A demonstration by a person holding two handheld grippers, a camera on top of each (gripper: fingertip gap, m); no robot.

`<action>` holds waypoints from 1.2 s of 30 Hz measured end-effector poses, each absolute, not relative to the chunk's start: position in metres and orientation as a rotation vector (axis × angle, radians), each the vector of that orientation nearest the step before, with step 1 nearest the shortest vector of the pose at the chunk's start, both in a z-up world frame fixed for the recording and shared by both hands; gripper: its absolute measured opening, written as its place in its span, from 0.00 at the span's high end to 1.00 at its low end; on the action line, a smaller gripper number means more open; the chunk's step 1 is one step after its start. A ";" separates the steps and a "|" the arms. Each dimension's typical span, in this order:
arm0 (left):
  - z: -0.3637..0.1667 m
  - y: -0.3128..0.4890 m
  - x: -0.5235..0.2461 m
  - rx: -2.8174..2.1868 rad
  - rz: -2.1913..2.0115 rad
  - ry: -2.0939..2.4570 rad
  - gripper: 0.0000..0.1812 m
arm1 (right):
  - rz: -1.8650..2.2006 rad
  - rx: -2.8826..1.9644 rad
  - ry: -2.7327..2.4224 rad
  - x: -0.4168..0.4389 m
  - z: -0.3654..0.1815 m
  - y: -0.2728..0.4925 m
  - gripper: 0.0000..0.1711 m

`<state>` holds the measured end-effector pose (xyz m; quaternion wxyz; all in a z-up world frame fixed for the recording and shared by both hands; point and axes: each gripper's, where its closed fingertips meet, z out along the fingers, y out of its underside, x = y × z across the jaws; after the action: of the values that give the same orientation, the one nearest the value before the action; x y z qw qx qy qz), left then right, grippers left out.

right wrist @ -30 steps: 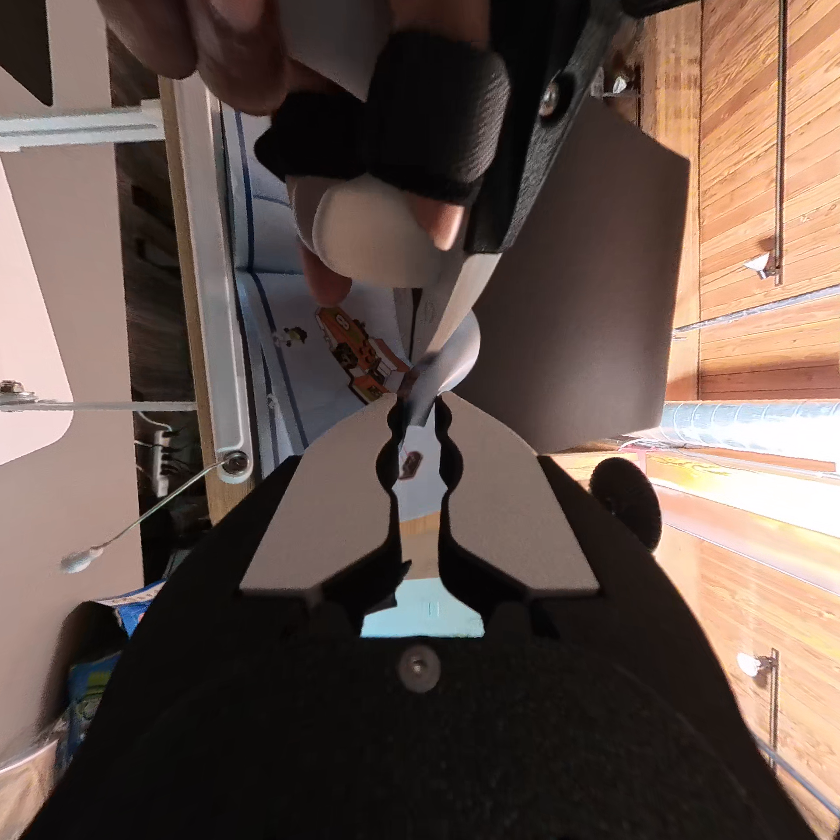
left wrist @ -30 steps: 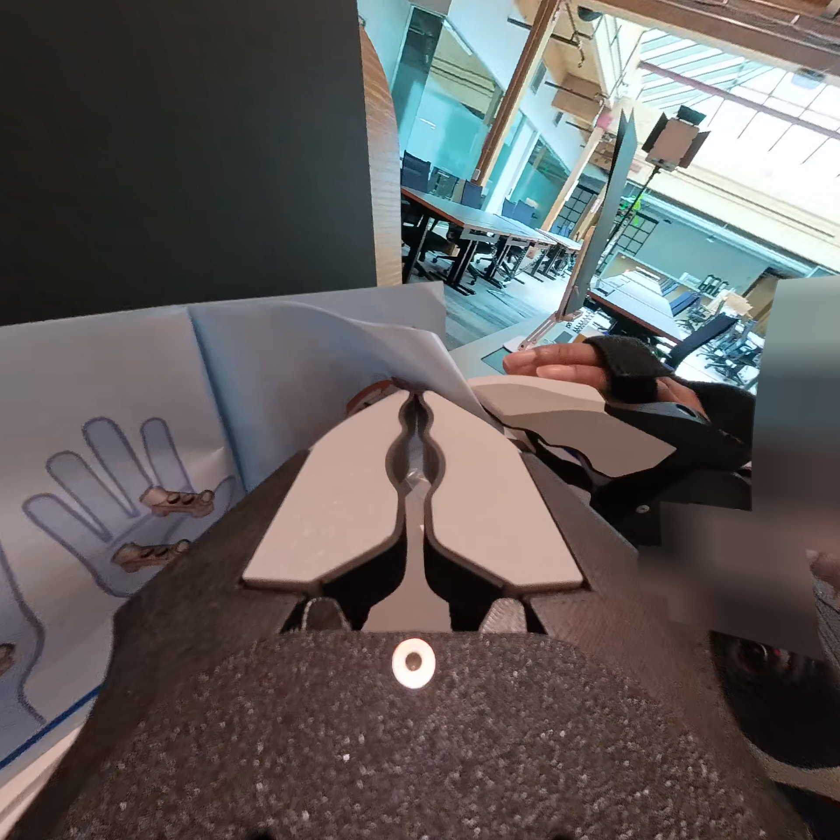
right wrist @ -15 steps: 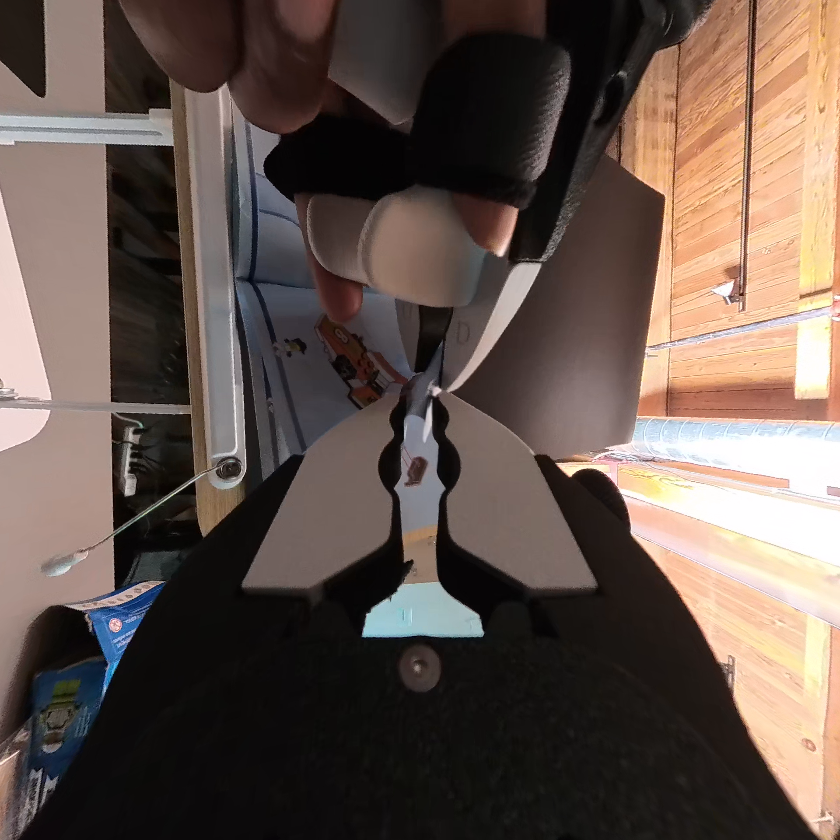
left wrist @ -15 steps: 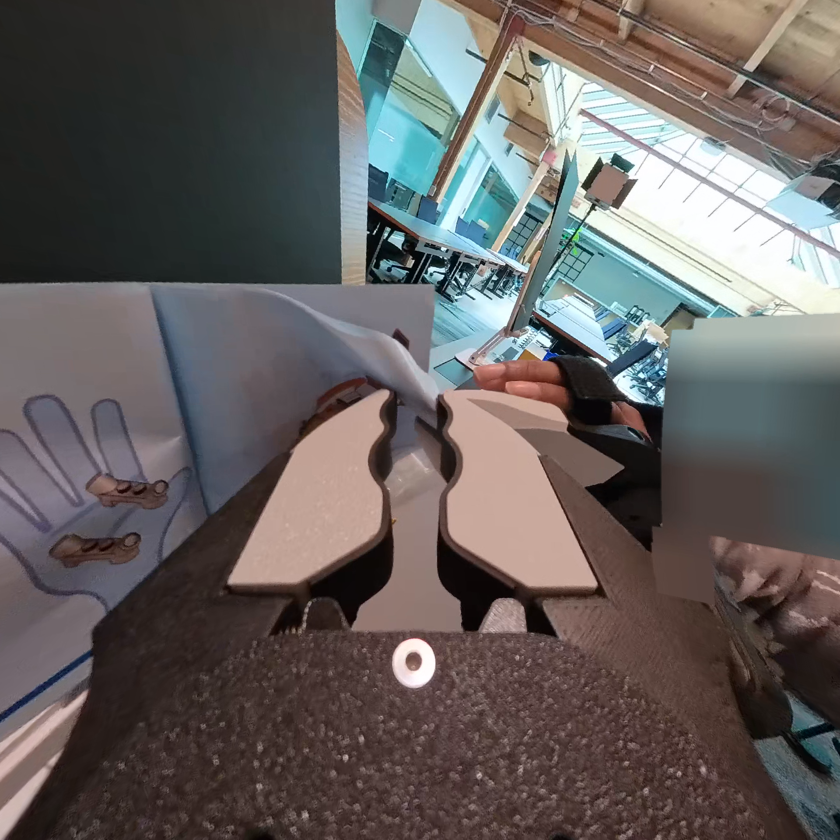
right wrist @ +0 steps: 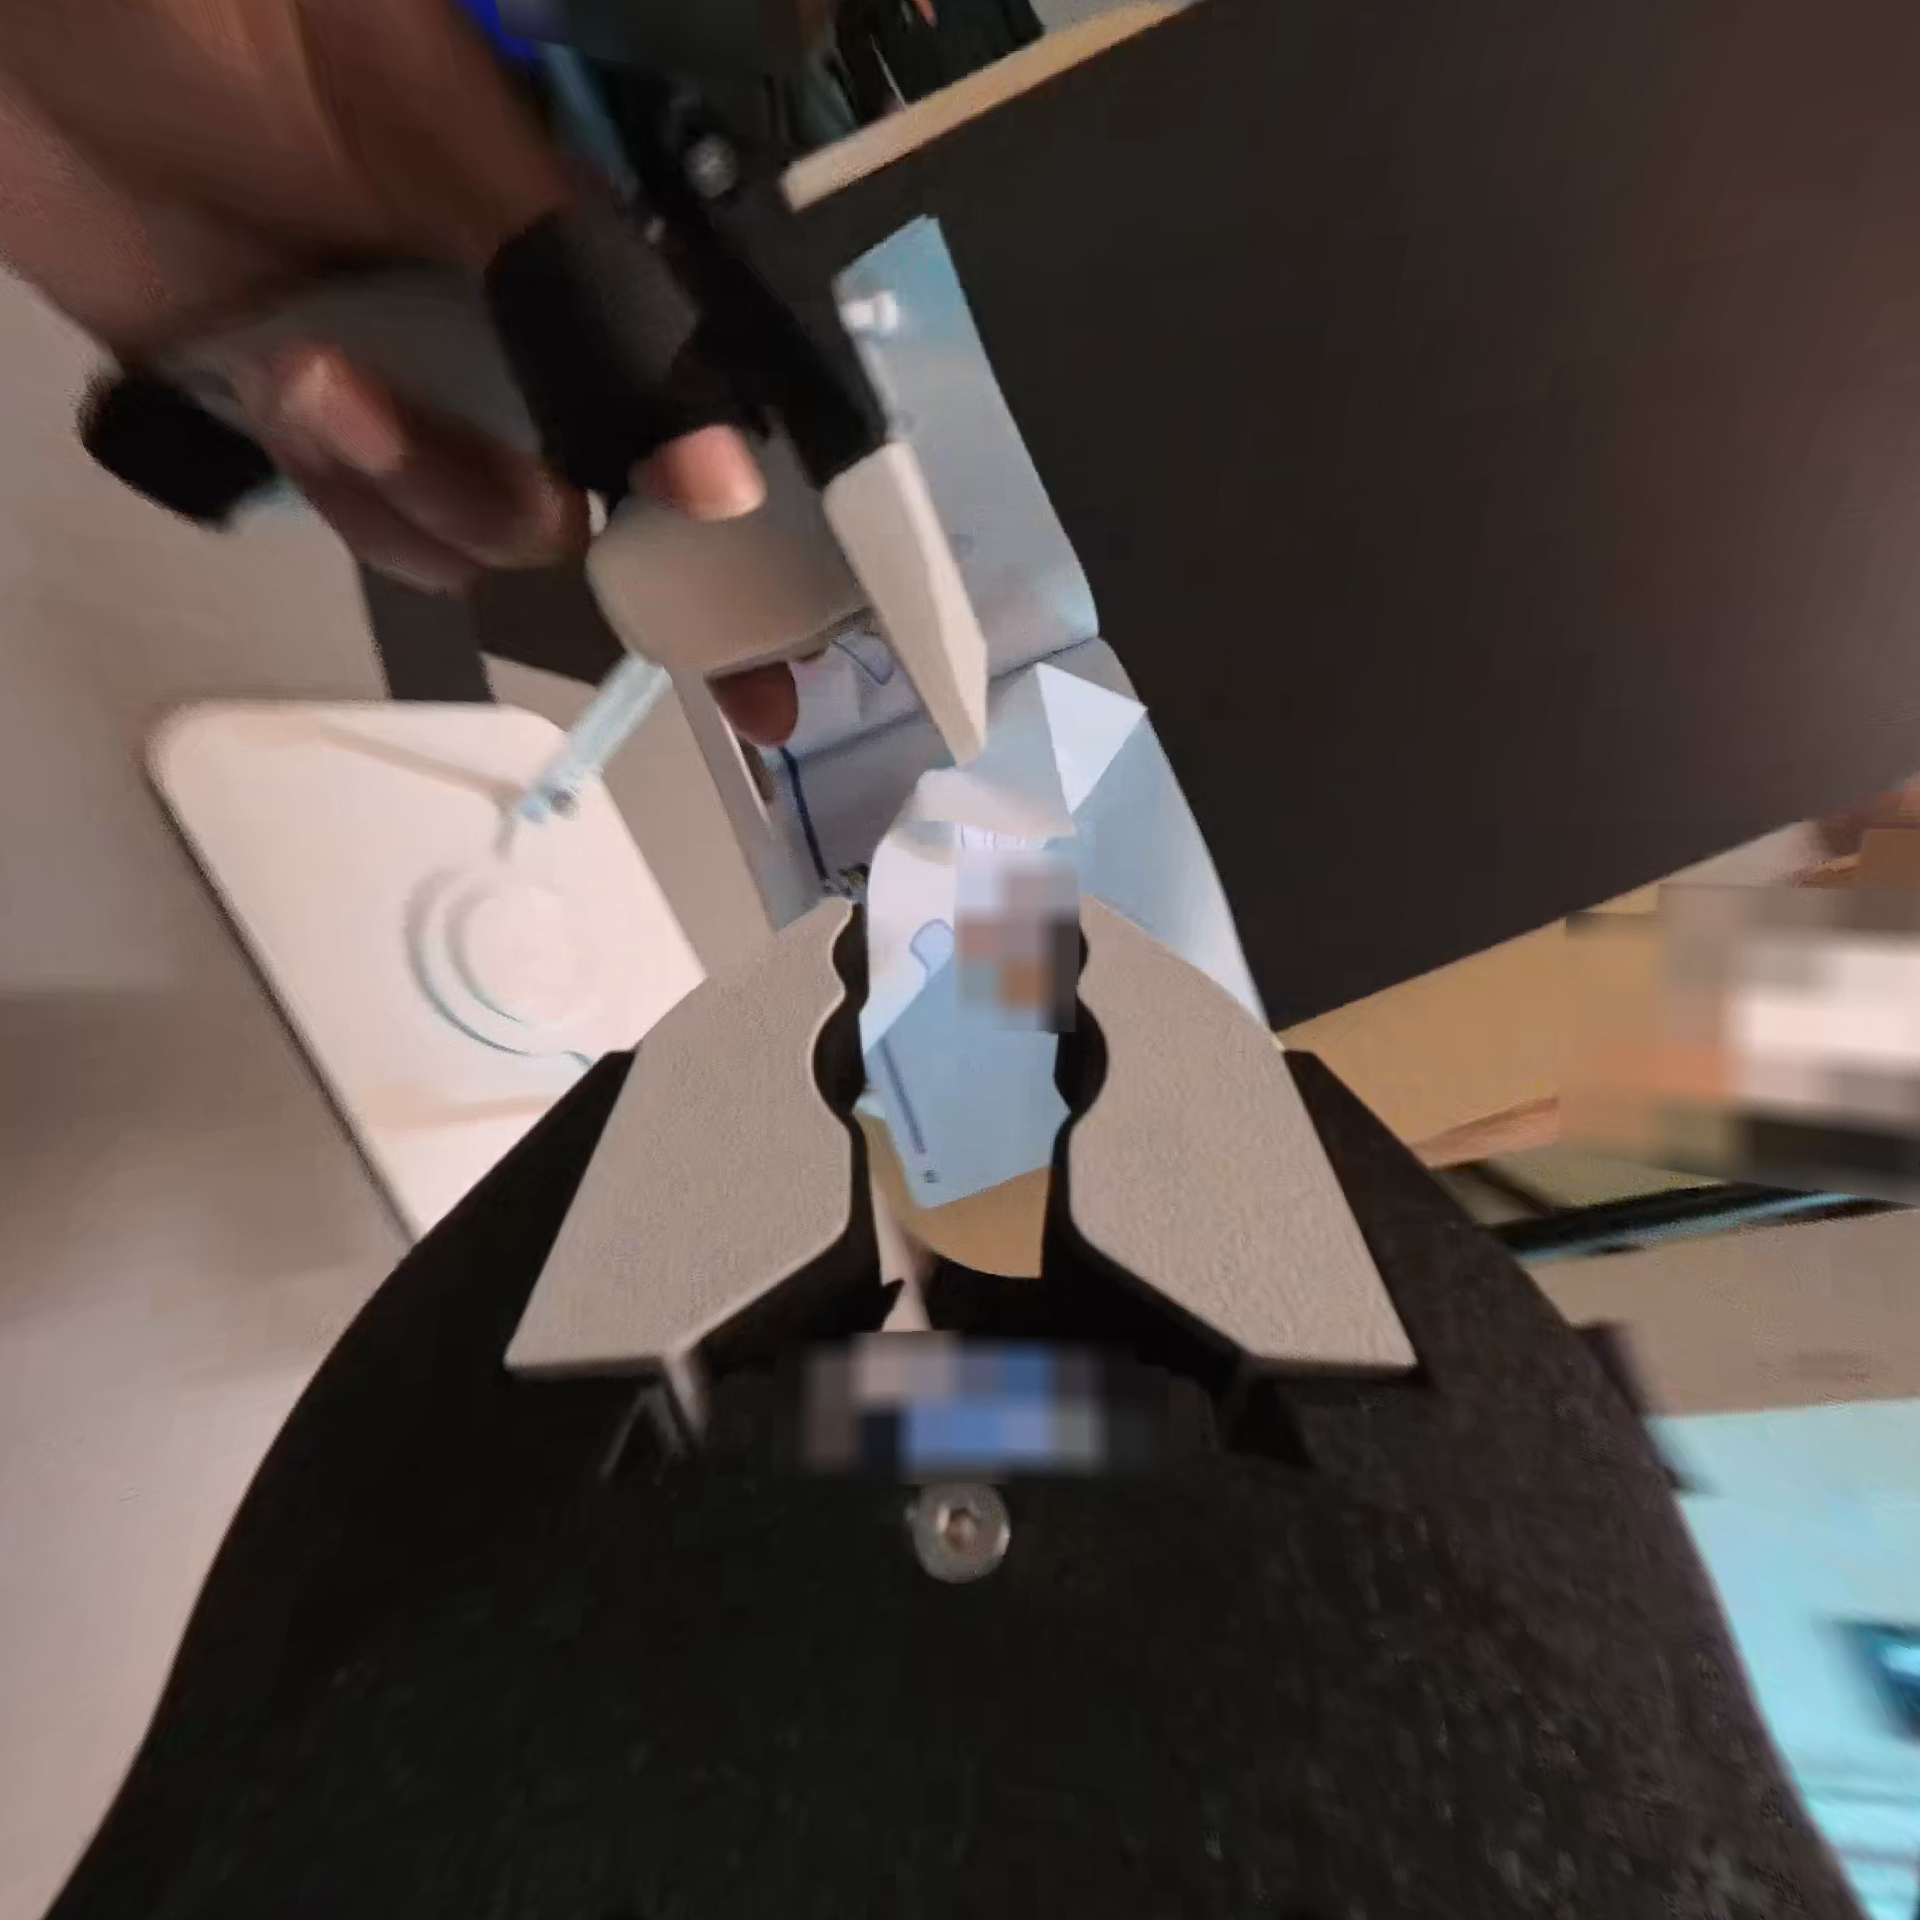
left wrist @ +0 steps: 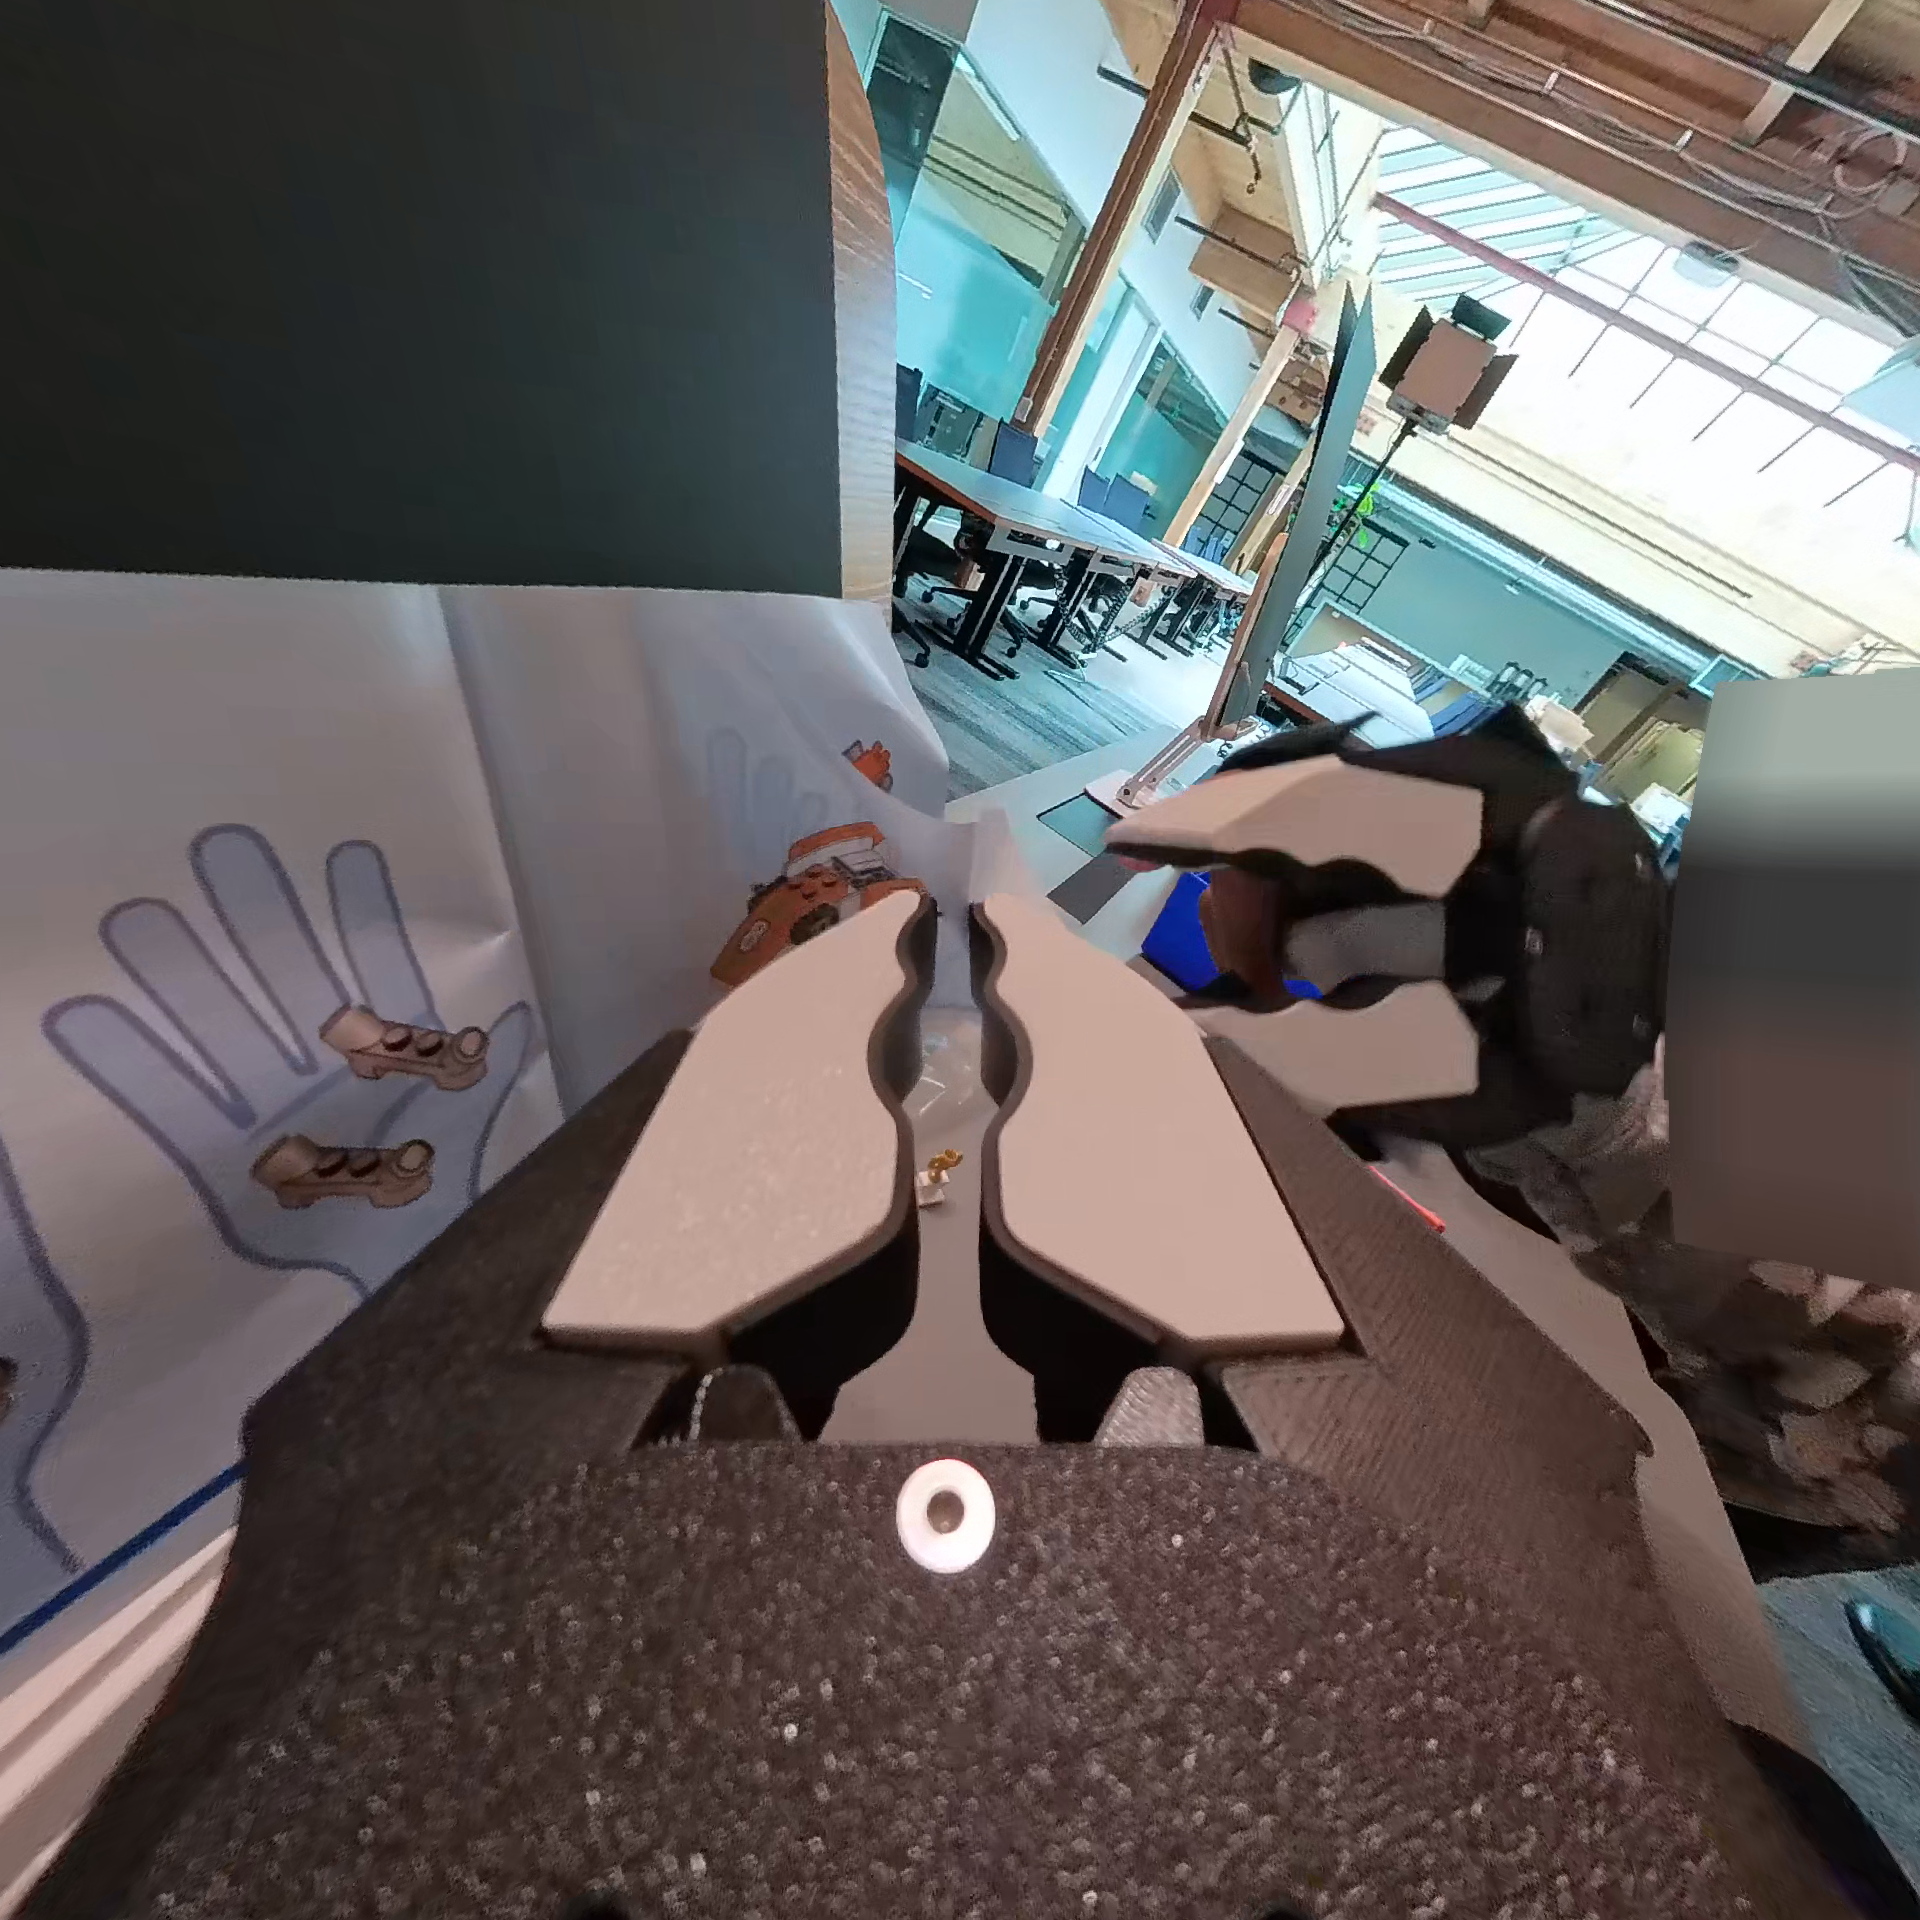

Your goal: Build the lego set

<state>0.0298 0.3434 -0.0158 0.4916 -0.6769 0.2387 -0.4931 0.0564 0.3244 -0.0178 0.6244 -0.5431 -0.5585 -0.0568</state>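
Both hand-held grippers (left wrist: pixel 954 914) (right wrist: pixel 968 914) seemingly parted.

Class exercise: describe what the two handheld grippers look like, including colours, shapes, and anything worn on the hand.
Both the left gripper and right gripper have rough, speckled black bodies, flat light-grey fingers with wavy black-edged insides, and a central screw. A black strap wraps the hand.

left: bright skylight glare, sharp | right: dimmer, motion-blurred | fisheye edges

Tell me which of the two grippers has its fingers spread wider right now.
The right gripper: a broad gap shows the instruction booklet between its fingers. The left gripper leaves only a narrow slit at its tips.
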 end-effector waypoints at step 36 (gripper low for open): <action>-0.055 0.393 -0.111 -1.867 -0.296 0.601 0.97 | -0.214 -1.521 -1.293 -0.024 -0.050 0.396 0.83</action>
<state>-0.1108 0.3933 -0.0548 0.5471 -0.7879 0.2536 -0.1249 -0.0236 0.3957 -0.0501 0.5372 -0.6391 -0.5431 -0.0899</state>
